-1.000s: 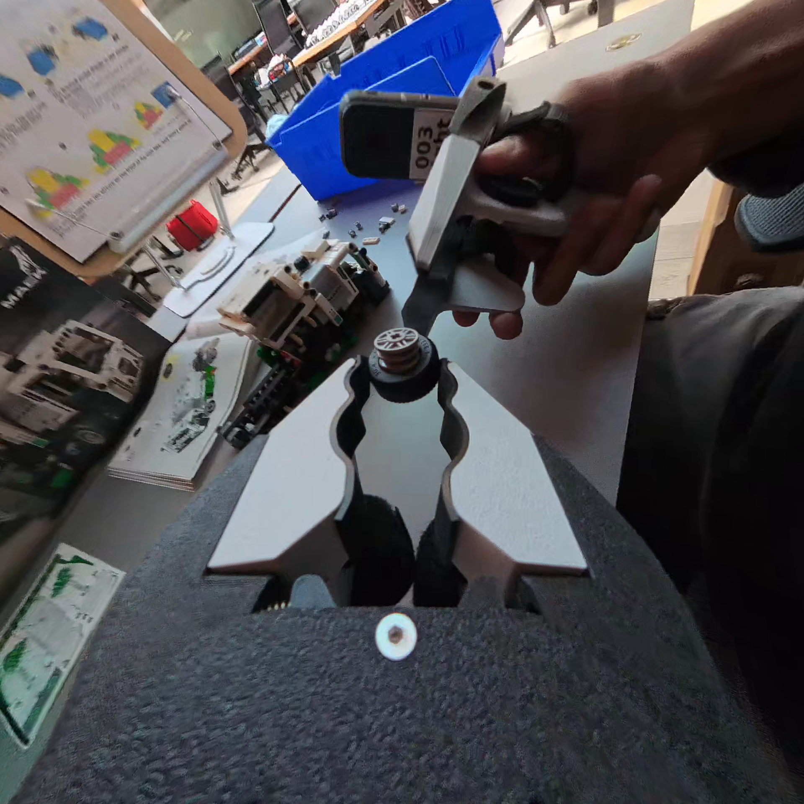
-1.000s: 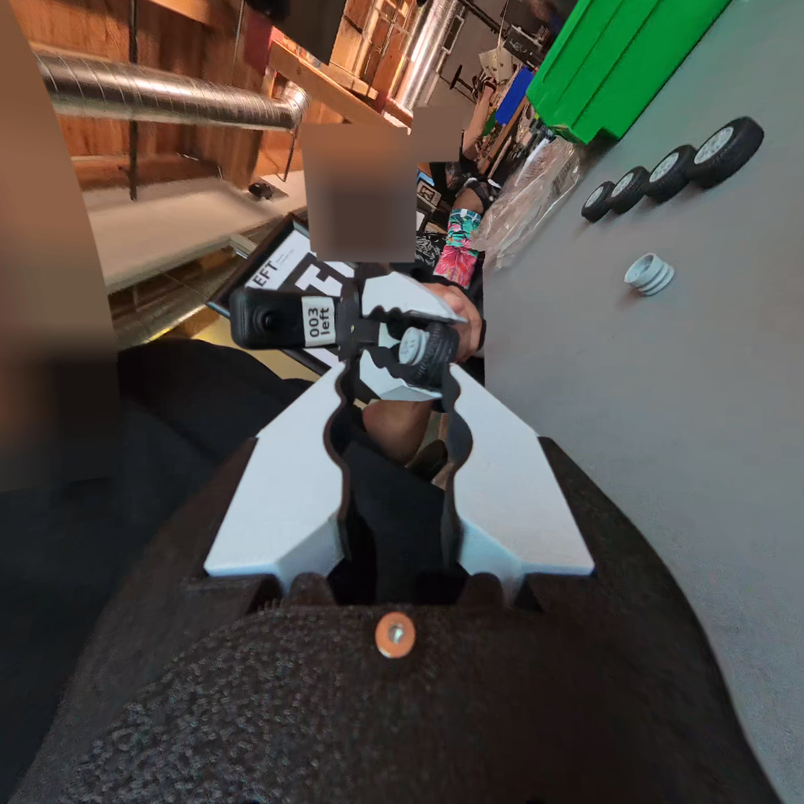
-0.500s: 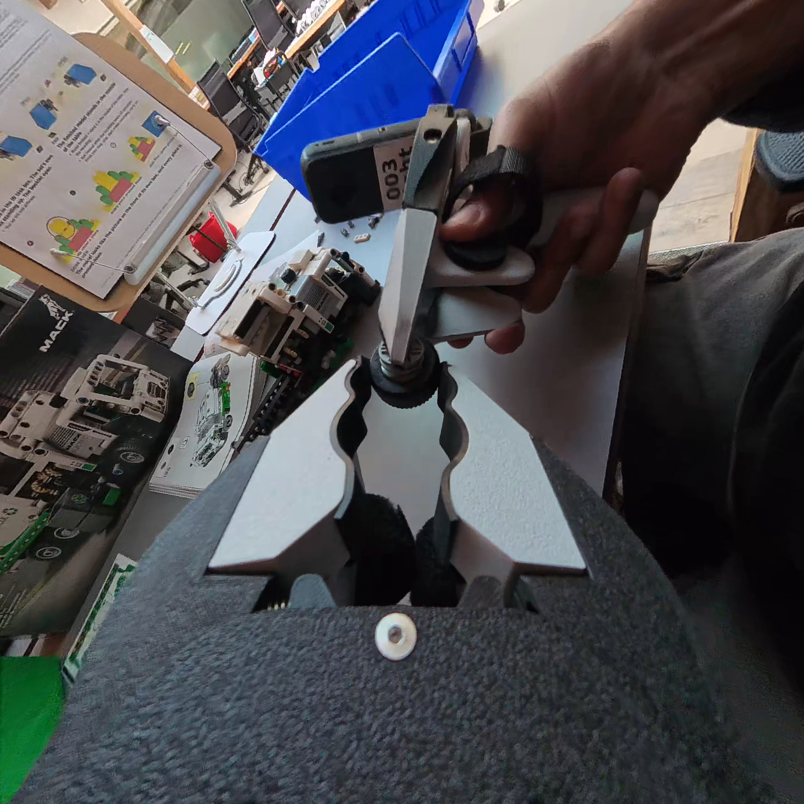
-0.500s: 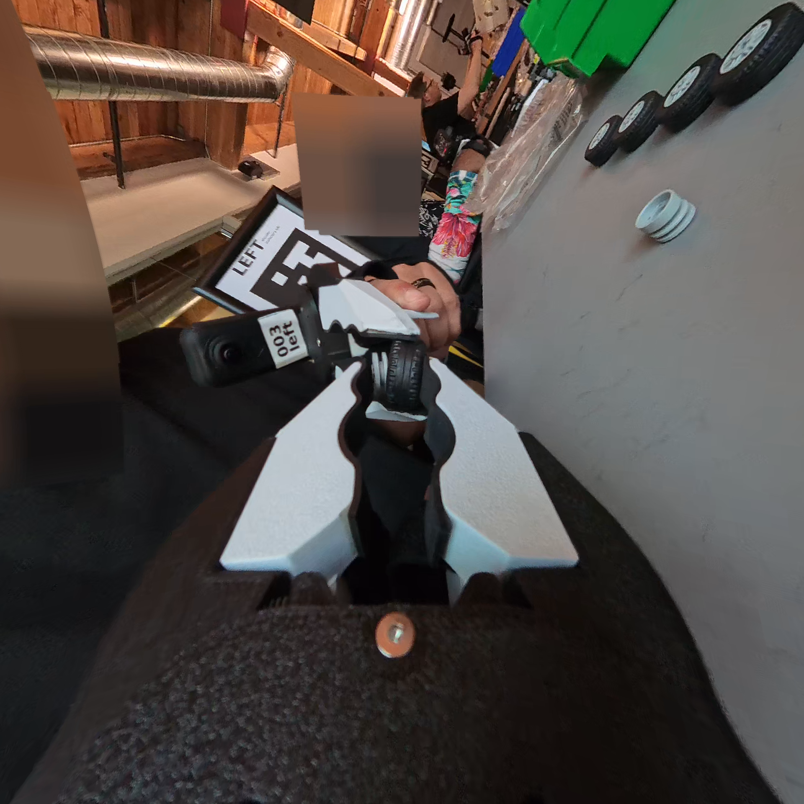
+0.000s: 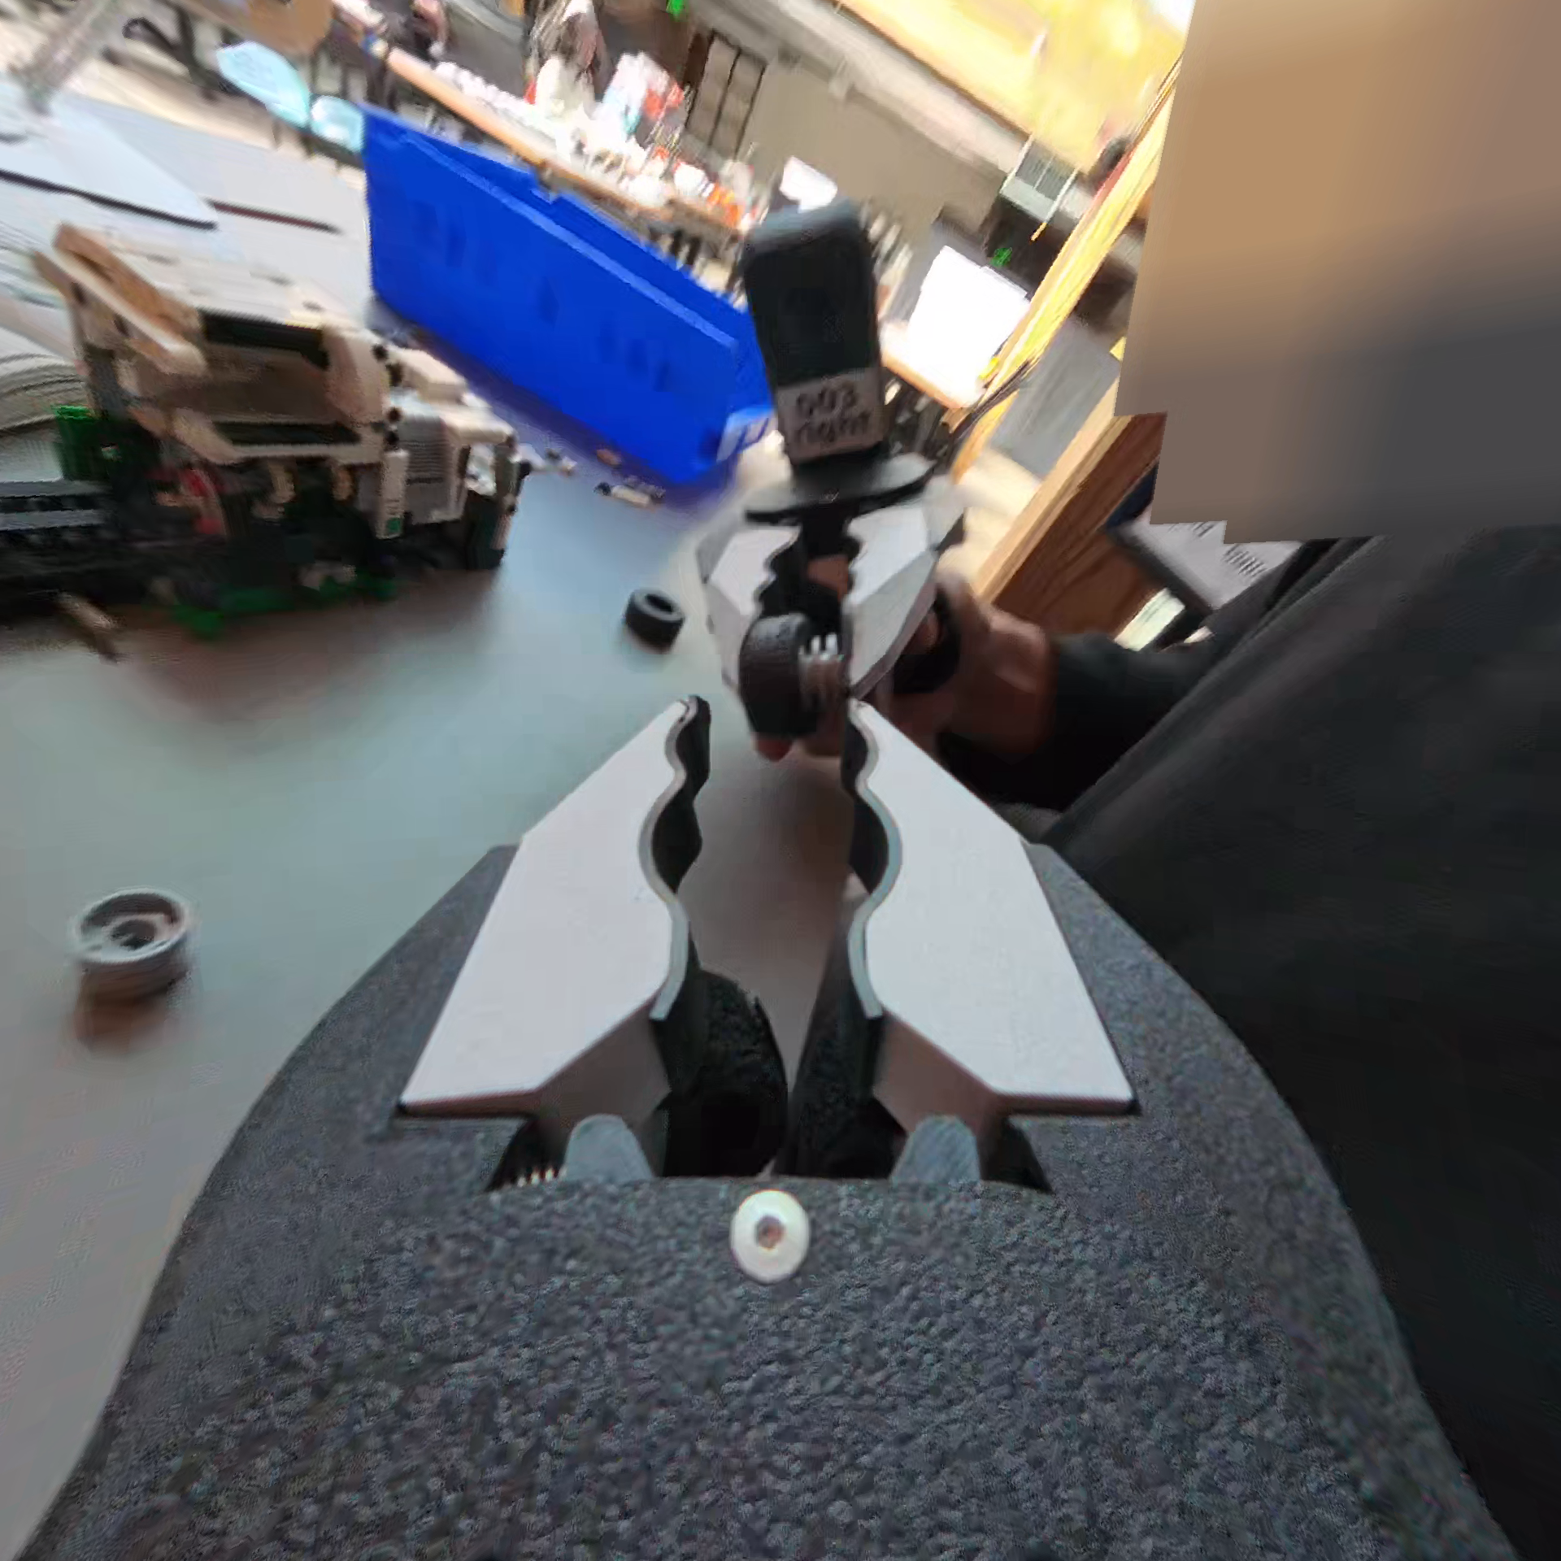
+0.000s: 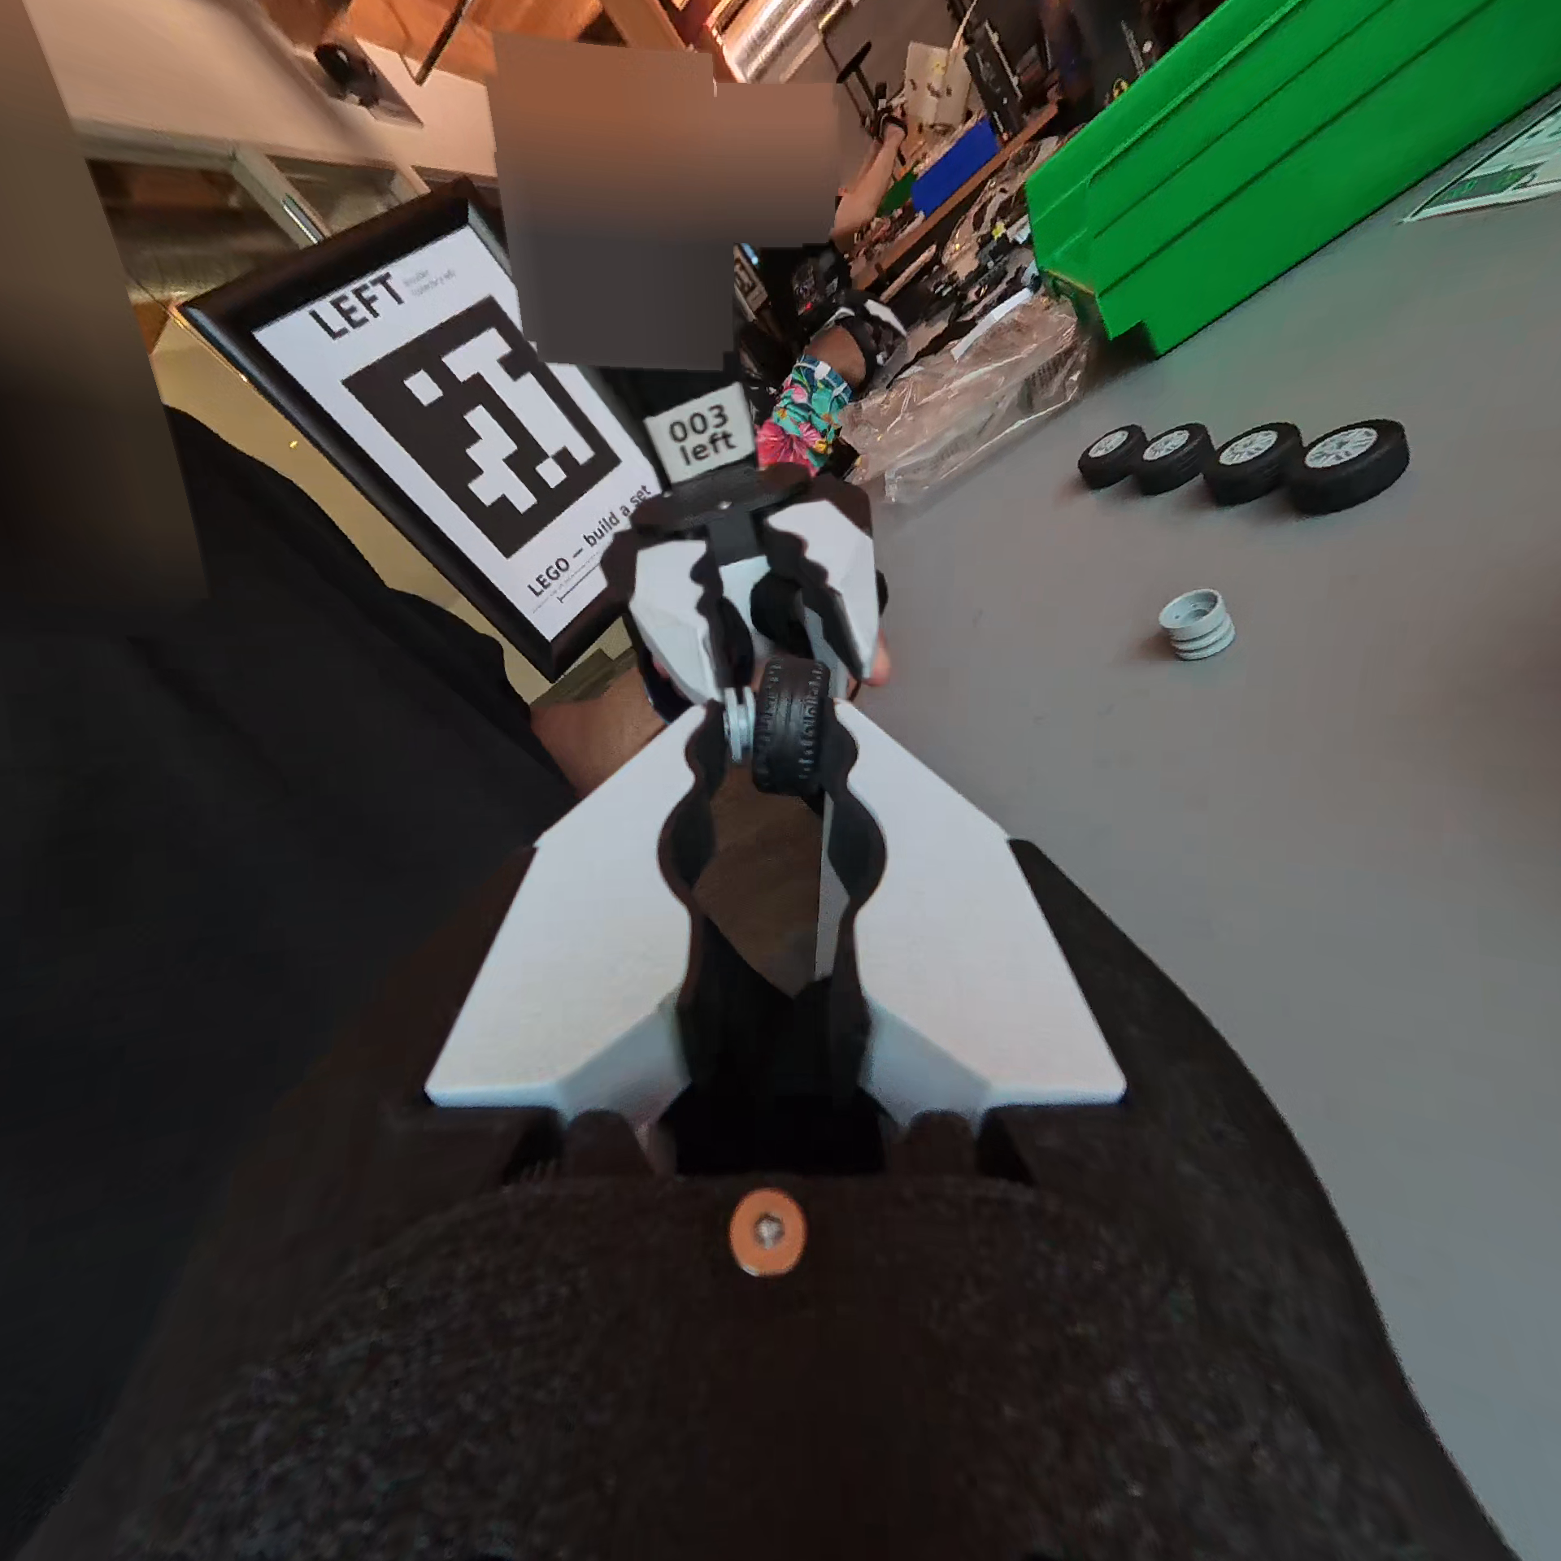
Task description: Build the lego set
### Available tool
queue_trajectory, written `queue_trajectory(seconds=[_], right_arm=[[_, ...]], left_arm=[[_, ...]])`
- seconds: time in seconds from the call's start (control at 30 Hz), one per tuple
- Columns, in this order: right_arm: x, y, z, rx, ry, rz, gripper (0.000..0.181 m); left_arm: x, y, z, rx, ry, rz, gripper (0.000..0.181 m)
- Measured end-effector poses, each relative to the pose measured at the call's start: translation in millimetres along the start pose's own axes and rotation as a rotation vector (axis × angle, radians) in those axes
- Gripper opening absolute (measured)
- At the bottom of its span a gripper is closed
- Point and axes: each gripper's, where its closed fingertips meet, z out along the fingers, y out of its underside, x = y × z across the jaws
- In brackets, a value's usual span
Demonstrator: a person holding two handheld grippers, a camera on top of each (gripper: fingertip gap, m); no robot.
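— Where is the wheel [image 6: 790, 739]?

— Off the table [image 6: 1267, 845], in the air. The right gripper [image 6: 769, 731] pinches it at the fingertips: one black tyre with its grey rim half pushed in.

— And the left gripper [image 5: 773, 718]?

— Spread, with nothing between its fingers. It faces the right one tip to tip, just short of the wheel. The left wrist view is blurred, so whether a fingertip brushes the tyre is hard to say.

— What else can be counted?

— Four finished wheels [image 6: 1250, 460] stand in one row near the green bin [image 6: 1267, 211]. One loose grey rim [image 6: 1197, 623] lies apart from them. One bare black tyre [image 5: 655, 617] lies near the one partly built truck [image 5: 253, 456], beside the blue bin [image 5: 541, 287].
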Motion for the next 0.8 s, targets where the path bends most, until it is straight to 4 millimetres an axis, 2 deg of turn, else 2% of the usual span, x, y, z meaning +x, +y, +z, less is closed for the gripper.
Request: queue_trajectory(seconds=[0.07,0.17,0.27,0.47,0.53,0.63,0.8], right_arm=[[-4.0,-3.4,1.3,0.025,-0.037,0.010,0.021],[-6.8,-5.4,2.2,0.032,-0.086,0.057,0.022],[-12.0,-6.2,2.9,0.042,-0.125,0.078,0.022],[-14.4,0.4,3.1,0.014,-0.169,0.102,0.022],[-15.6,3.9,5.7,0.002,-0.181,0.099,0.022],[-5.3,3.0,4.6,0.015,-0.130,0.105,0.021],[6.3,1.4,4.6,0.016,-0.049,0.056,0.021]], left_arm=[[9.3,-8.7,-2.9,0.071,0.114,-0.086,0.020],[12.1,-2.4,1.1,0.043,0.141,-0.081,0.021],[13.2,-4.6,1.9,0.071,0.149,-0.072,0.013],[15.5,-2.5,1.8,0.058,0.214,-0.121,0.015],[16.4,-1.9,2.7,0.049,0.227,-0.131,0.023],[6.9,0.9,3.0,0.021,0.171,-0.115,0.013],[-4.8,1.5,4.0,0.035,0.068,-0.103,0.011]])
